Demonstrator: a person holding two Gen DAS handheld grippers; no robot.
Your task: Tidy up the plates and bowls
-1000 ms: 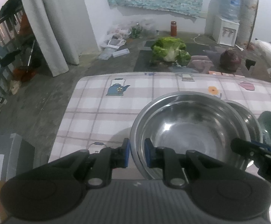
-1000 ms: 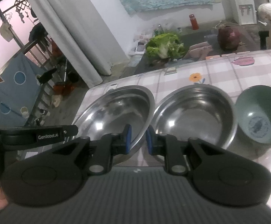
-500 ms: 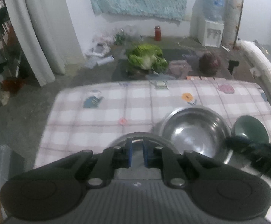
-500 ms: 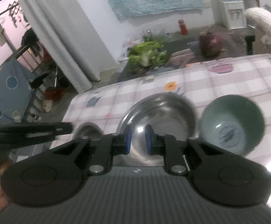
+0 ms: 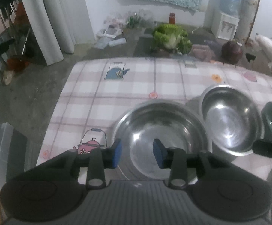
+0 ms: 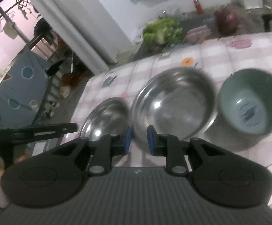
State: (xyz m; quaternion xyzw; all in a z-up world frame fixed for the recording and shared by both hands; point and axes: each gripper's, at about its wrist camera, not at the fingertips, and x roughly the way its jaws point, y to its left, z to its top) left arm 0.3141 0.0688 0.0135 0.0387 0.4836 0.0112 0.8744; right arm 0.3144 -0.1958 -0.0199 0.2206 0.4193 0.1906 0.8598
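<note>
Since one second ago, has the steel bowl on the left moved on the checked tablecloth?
Yes. The left steel bowl moved away from the right steel bowl, which it overlapped; now a strip of the checked tablecloth shows between them. The left gripper fingers have just opened.

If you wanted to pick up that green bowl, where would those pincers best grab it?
Probably the green bowl by its thin rim, nearest side, coming from above: one finger inside, one outside. It stands upright and open, its body looks too wide to span, and a steel bowl crowds its left.
</note>
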